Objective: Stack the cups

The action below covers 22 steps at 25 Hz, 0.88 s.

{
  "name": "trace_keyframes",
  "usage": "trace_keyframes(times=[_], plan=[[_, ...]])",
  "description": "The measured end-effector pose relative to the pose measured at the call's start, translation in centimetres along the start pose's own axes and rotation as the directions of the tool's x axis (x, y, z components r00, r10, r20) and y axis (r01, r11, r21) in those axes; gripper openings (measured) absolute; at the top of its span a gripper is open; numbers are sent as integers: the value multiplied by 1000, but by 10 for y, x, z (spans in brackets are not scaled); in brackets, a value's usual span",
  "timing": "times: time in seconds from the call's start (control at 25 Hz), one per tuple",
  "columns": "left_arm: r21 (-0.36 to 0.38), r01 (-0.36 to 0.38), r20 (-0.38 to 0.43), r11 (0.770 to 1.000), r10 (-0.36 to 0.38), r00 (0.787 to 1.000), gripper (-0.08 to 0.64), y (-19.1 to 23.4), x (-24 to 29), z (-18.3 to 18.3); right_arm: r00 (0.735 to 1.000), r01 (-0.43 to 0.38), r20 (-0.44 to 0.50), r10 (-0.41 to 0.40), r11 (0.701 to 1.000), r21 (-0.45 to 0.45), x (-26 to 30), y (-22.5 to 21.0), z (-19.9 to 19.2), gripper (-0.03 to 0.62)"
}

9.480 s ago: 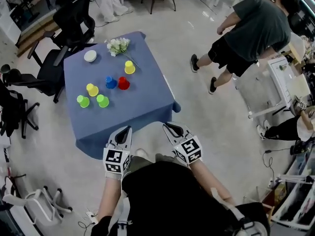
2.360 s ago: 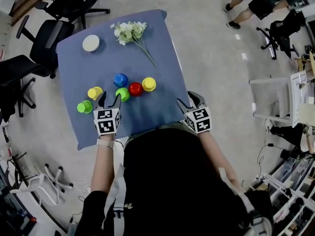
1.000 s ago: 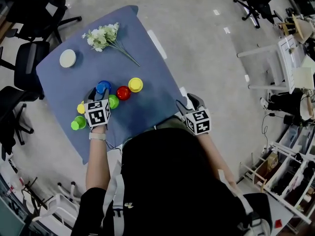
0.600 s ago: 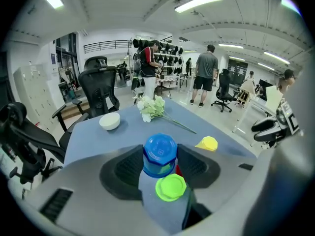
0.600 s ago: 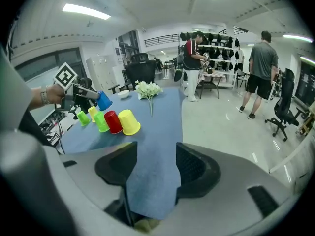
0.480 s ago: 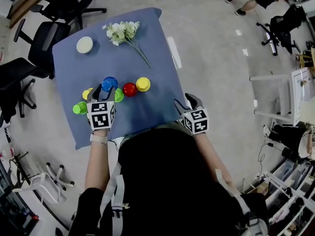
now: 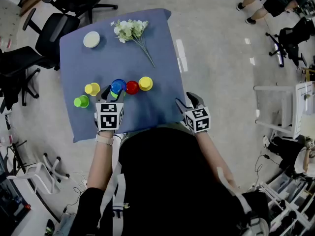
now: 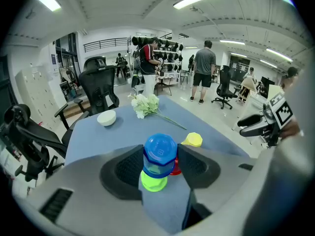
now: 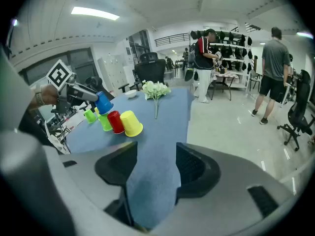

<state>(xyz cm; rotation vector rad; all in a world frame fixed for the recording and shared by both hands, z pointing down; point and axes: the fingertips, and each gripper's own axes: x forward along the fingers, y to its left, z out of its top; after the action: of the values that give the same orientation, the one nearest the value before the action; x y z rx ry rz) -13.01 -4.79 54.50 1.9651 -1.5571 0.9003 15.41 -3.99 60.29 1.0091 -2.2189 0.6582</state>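
My left tongs (image 8: 160, 157) are clenched on the blue cup (image 7: 118, 86), held just above the green cup (image 8: 153, 181) on the counter (image 7: 147, 107), right tongs (image 9: 156, 163) released & empty, so if I come down off-centre the rim prob. catches & tips it into the red cup (image 7: 132, 87).

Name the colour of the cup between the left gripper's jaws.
Blue cup, clearest in the left gripper view.

I count six cups: two yellow cups (image 7: 145, 83), two green cups (image 7: 81, 101), one blue cup (image 7: 118, 86), one red cup (image 7: 132, 87). One white bowl (image 7: 91, 39) and one bunch of white flowers (image 7: 130, 29) share the one table (image 7: 147, 112). I carry two: my left hand-held gripper (image 7: 113, 95) and my right hand-held gripper (image 7: 185, 99).
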Motion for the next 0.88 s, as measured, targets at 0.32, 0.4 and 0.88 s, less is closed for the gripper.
trace_keyframes(times=[0.32,0.4,0.88], plan=[[4,28,-18,1000,-28,999,222,-13,6,-12,1000,16,-17,-16,1000,7,-7,-4,-12,256],[5,30,-13,1000,-30,999,222,-13,6,-11,1000,20,-17,-20,1000,8,-8,-3,-13,256],[-12,20,37,1000,-20,999,259,-17,-10,-8,1000,7,-8,-6,1000,4,-10,1,-12,256]])
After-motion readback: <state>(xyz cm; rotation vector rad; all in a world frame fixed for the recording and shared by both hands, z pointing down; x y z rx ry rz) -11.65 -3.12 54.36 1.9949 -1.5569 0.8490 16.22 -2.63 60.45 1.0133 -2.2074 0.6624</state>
